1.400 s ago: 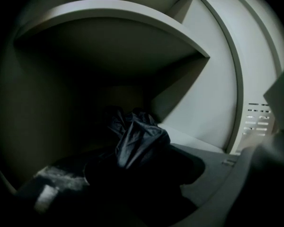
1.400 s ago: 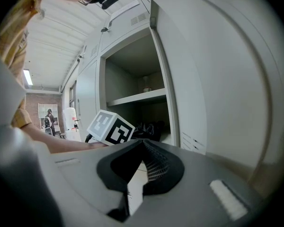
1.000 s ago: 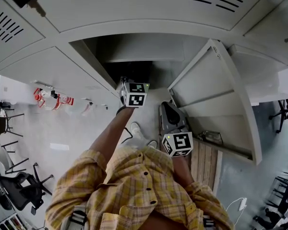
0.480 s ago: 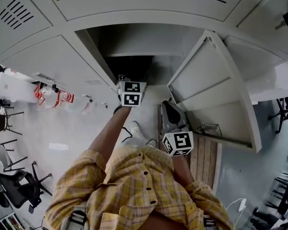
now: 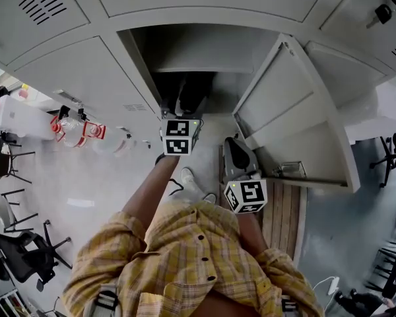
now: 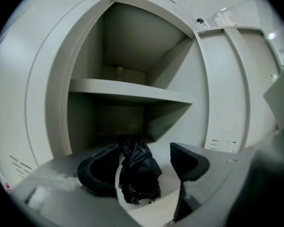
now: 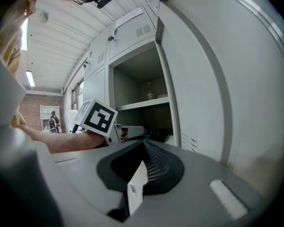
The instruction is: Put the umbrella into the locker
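Note:
The black folded umbrella lies on the floor of the open locker's lower compartment, under the shelf. My left gripper is open in front of it. Its dark pads stand wide on either side of the umbrella and do not press on it. In the head view the left gripper sits at the locker mouth, with the umbrella just beyond it. My right gripper hangs lower right by the open door. In its own view the right gripper is shut and holds nothing.
Closed locker doors surround the open one, some with keys in their locks. The open door swings out to the right. A slatted wooden board lies on the floor at right. Bottles and office chairs are at left.
The left gripper has drawn back and up from the locker mouth. The umbrella now shows by itself inside the compartment. The right gripper has stayed where it was.

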The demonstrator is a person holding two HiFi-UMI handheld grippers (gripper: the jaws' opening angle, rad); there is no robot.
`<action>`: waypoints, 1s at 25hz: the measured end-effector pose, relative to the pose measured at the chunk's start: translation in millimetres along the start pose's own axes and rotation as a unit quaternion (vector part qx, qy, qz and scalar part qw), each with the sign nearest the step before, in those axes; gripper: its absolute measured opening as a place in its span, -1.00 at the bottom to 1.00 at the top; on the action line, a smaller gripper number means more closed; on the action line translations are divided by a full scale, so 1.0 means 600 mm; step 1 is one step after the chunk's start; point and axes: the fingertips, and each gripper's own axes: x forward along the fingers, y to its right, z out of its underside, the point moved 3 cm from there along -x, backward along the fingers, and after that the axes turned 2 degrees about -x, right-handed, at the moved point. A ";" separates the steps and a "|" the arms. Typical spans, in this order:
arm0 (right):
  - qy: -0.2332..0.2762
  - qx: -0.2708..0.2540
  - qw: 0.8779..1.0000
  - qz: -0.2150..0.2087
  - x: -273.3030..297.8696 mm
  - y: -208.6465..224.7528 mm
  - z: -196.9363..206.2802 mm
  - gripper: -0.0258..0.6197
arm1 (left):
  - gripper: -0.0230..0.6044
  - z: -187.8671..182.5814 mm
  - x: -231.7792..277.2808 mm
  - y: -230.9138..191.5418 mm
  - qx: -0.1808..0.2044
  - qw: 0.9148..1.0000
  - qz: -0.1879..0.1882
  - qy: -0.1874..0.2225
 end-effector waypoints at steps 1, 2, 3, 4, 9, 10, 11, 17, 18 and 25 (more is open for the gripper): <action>0.001 -0.001 1.000 -0.001 -0.001 -0.002 -0.001 -0.92 | 0.16 -0.002 -0.009 0.002 -0.001 1.000 0.000 0.002; 0.002 -0.001 1.000 -0.001 -0.002 -0.004 -0.002 -0.92 | 0.16 -0.005 -0.018 0.003 -0.001 1.000 0.000 0.006; 0.003 -0.002 1.000 -0.002 -0.003 -0.005 -0.002 -0.92 | 0.16 -0.008 -0.026 0.004 -0.002 1.000 -0.001 0.010; 0.004 -0.003 1.000 -0.002 -0.004 -0.007 -0.003 -0.92 | 0.15 -0.009 -0.034 0.006 -0.005 1.000 -0.001 0.013; 0.011 -0.003 1.000 -0.001 -0.012 -0.012 -0.009 -0.92 | 0.05 -0.007 -0.076 0.012 -0.020 1.000 0.003 0.015; 0.012 -0.003 1.000 0.000 -0.013 -0.012 -0.011 -0.92 | -0.02 -0.006 -0.084 0.012 -0.021 1.000 0.002 0.018; 0.014 -0.004 1.000 0.000 -0.015 -0.012 -0.012 -0.92 | -0.09 -0.006 -0.091 0.012 -0.023 1.000 0.001 0.022; 0.021 -0.006 1.000 -0.001 -0.025 -0.016 -0.020 -0.92 | -0.44 -0.007 -0.141 0.028 -0.028 0.999 -0.003 0.033; 0.022 -0.007 1.000 -0.002 -0.026 -0.016 -0.021 -0.92 | -0.53 -0.008 -0.149 0.030 -0.028 0.999 -0.006 0.035; 0.027 -0.011 1.000 -0.006 -0.034 -0.019 -0.026 -0.92 | -0.92 -0.005 -0.193 0.044 -0.016 0.998 -0.032 0.054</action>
